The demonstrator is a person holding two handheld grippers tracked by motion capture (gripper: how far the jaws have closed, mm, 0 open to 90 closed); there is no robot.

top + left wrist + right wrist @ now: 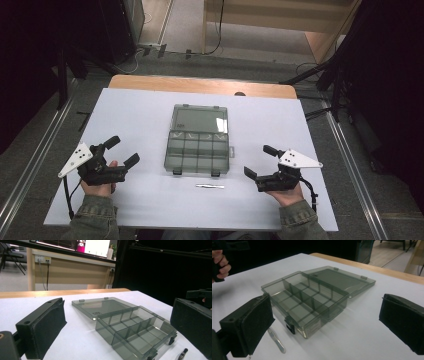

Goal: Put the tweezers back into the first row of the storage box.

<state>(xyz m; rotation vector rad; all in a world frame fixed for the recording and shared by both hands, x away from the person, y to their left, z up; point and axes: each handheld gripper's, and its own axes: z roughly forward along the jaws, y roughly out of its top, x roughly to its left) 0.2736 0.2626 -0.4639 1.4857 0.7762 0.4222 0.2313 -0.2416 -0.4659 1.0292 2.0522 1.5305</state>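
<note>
A smoky-grey clear organiser box (pixel 199 150) lies open mid-table, its lid (pixel 200 119) folded flat away from me and its divided compartments (pixel 135 328) (pixel 307 300) empty. A thin metal tool like tweezers (pixel 210 186) (pixel 276 340) (pixel 182 354) lies just in front of the box. My left gripper (pixel 124 151) (pixel 117 325) rests open at the left of the box, nothing between its jaws. My right gripper (pixel 262 160) (pixel 324 325) rests open at the right, also holding nothing.
The white tabletop (pixel 140 120) has a wooden strip (pixel 200 85) along its far edge. Beyond it stand a wooden desk (pixel 70 270) with cables and dark equipment frames (pixel 345 60) on both sides. A hand (pixel 219 262) holds the other gripper at upper left in the right gripper view.
</note>
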